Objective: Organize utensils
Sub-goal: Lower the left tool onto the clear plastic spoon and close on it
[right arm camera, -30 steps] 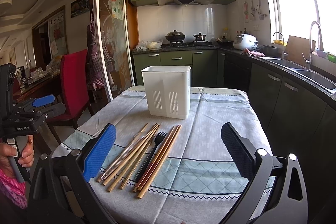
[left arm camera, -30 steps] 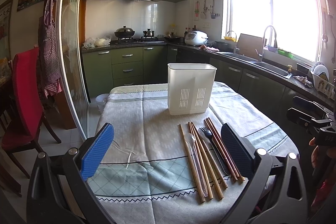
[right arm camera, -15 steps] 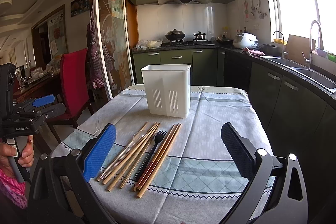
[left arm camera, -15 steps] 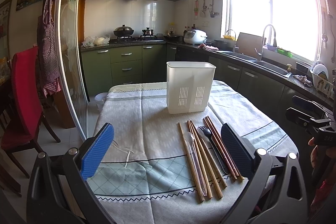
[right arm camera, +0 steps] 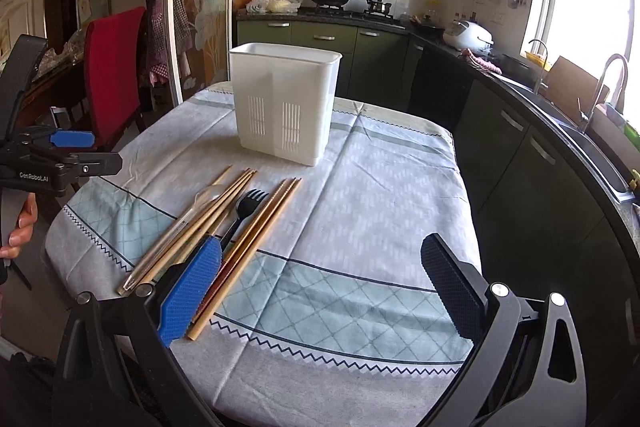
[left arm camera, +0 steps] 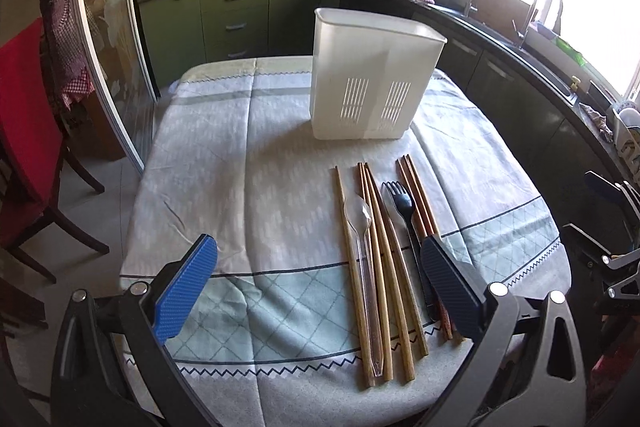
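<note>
A white slotted utensil holder stands upright on the cloth-covered table. In front of it lie several wooden chopsticks, a clear plastic spoon and a black plastic fork, side by side. My left gripper hovers open over the near table edge, its right finger above the darker chopsticks' ends. My right gripper is open too, its left finger over the utensils' handles.
A red chair stands left of the table beside a glass sliding door. Green kitchen cabinets and a dark counter with a sink run along the back and right. A hand holds the other gripper's handle.
Both grippers have tilted downward and moved in closer over the table. The utensils and holder have not moved.
</note>
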`<state>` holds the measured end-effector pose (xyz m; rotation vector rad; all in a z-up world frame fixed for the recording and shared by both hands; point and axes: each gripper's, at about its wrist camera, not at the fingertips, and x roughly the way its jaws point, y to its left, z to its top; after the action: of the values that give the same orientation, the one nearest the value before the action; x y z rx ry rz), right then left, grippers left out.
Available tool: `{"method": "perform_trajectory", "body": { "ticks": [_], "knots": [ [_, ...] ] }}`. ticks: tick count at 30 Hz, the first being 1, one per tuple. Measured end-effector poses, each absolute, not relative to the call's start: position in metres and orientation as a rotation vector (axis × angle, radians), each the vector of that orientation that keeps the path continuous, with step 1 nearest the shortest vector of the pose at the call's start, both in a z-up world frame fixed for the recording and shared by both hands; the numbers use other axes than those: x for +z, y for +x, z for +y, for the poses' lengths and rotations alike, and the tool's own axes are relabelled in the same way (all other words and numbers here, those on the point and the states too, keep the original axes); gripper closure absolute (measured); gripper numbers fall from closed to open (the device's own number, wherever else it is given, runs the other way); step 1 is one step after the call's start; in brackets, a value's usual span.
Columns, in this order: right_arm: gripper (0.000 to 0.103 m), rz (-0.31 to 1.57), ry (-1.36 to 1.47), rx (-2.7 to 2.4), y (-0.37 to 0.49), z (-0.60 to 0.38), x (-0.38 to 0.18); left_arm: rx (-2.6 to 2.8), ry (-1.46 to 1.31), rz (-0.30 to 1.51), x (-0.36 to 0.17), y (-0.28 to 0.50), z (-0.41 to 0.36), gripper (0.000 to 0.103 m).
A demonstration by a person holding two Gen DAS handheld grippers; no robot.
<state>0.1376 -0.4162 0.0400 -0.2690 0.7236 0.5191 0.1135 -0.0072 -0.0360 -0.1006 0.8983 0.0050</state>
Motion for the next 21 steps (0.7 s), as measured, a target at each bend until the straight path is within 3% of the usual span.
{"method": "perform_trajectory", "body": {
  "ticks": [7, 9, 11, 16, 21],
  "knots": [
    [0.004, 0.914, -0.134, 0.556, 0.176, -0.429, 0.024, -0.038, -0.146, 1.101, -0.072, 0.169, -0.015, 0.008],
    [0.004, 0.929, -0.116, 0.561, 0.181, -0.432, 0.021, -0.043, -0.153, 1.154, -0.081, 0.176, -0.019, 0.028],
    [0.004, 0.934, -0.106, 0.564, 0.183, -0.434, 0.019, -0.061, -0.155, 1.204, -0.088, 0.181, -0.024, 0.042],
    [0.004, 0.96, -0.105, 0.586, 0.185, -0.432, 0.01, -0.077, -0.111, 1.261, -0.095, 0.188, -0.042, 0.049],
    [0.004, 0.959, -0.126, 0.601, 0.184, -0.428, 0.007, -0.079, -0.094, 1.299, -0.103, 0.194, -0.052, 0.068]
  ]
}}
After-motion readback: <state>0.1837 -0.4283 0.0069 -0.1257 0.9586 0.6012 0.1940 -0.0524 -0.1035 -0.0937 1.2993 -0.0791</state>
